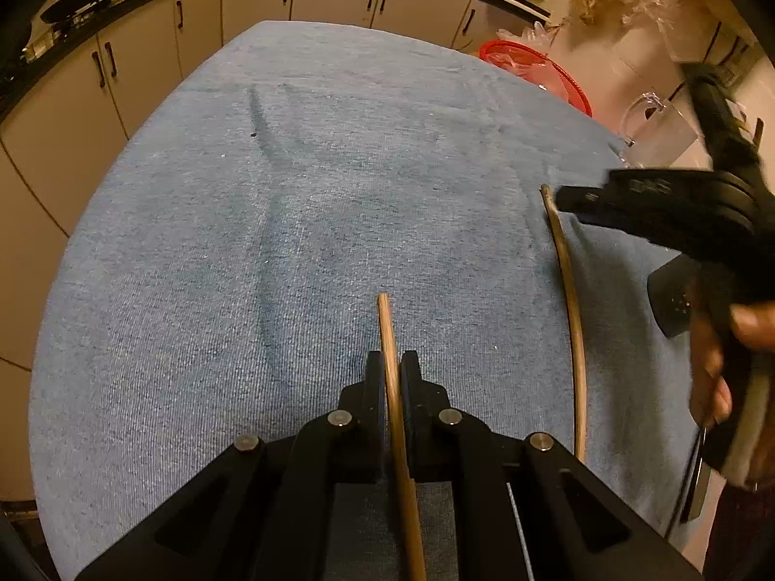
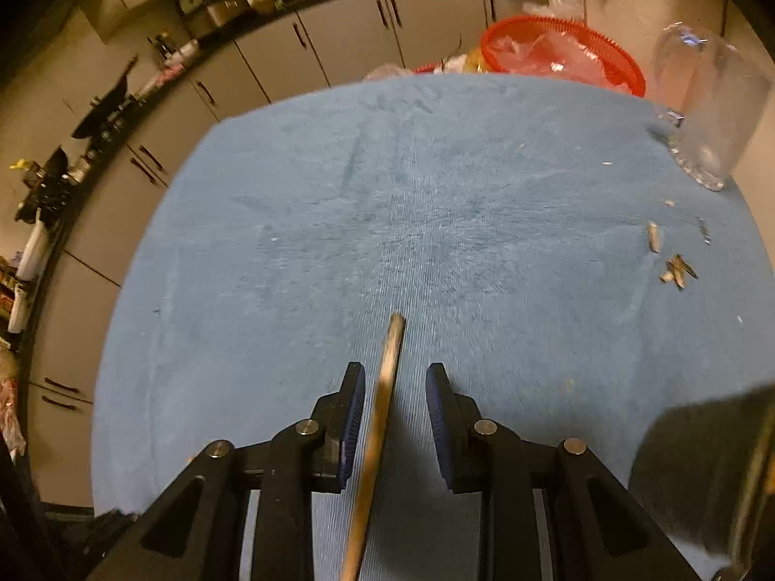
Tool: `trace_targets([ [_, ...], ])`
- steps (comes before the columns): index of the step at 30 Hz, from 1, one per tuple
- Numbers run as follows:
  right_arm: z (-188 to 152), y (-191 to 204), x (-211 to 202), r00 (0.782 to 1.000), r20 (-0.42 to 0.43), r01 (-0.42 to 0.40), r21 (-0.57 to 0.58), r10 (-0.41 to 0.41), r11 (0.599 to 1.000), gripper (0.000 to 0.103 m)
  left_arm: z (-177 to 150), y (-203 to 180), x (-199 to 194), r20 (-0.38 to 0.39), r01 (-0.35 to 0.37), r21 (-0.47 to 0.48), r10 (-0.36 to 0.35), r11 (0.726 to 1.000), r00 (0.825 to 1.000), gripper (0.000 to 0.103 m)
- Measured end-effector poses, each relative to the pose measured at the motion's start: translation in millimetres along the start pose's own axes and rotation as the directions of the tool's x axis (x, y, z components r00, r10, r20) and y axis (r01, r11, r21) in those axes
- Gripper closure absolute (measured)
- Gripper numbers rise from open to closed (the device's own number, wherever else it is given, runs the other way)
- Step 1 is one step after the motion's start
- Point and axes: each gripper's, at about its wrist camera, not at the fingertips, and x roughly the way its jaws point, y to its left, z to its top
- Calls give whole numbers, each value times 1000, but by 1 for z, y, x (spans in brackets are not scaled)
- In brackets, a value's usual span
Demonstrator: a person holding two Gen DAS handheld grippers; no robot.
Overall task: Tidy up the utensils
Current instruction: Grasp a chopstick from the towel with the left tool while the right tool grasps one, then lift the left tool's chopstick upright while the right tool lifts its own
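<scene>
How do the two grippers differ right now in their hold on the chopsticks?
The left gripper has its jaws shut on a chopstick; the right gripper has jaws apart, with the other chopstick lying between them, untouched by either pad. The left view is sharp, the right blurred. Both point down at the blue cloth.

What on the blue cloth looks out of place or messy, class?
Small broken bits and crumbs lie scattered on the blue cloth near its right edge, below the clear glass jug. They look like debris, not utensils. The two chopsticks, one per gripper, look whole.
</scene>
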Motion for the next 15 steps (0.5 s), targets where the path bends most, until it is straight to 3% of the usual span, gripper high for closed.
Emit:
trace_targets([
  [2,2,4,12,999,-34,17,-19,-18,1000,73,-1,1,-1,3,1,5,-1,1000,1000,96],
  [4,0,11,13,998,-13,62,-63,-63,996,76,1,2,-2,8,-6,12,5,1000,1000,96],
  [6,-3,17,14,995,2,102,-103,-102,990,92,3,0,-1,16,-19,13,19,1000,1000,97],
  [11,-21,8,-10,997,63,40,-76,-36,996,95,9,-3,0,29,41,0,-41,999,999,97],
  [15,-49,6,-67,980,194,-33,-82,49,996,95,7,-11,-29,107,56,22,-58,998,993,97],
])
